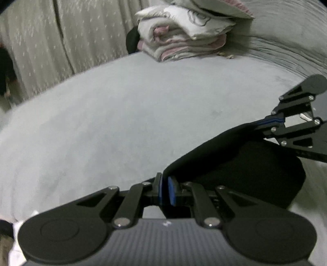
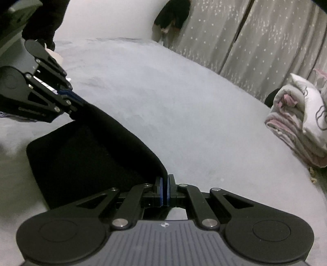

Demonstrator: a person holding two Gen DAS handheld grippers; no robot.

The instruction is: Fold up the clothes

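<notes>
A black garment (image 1: 235,163) hangs in a fold over the grey bed, its upper edge stretched between my two grippers. In the left wrist view my left gripper (image 1: 165,181) is shut on one corner of that edge. My right gripper (image 1: 263,122) pinches the other corner at the right. In the right wrist view the right gripper (image 2: 164,181) is shut on the black garment (image 2: 92,159), and the left gripper (image 2: 77,100) grips it at the upper left. The lower layer of the cloth lies flat on the bed beneath the lifted edge.
The grey bed cover (image 1: 102,122) spreads wide ahead of both grippers. A pile of folded white and pink bedding (image 1: 184,34) (image 2: 298,122) sits at the far edge. Grey patterned curtains (image 1: 40,51) (image 2: 255,41) hang behind the bed. A dark shape (image 2: 173,14) hangs by the curtain.
</notes>
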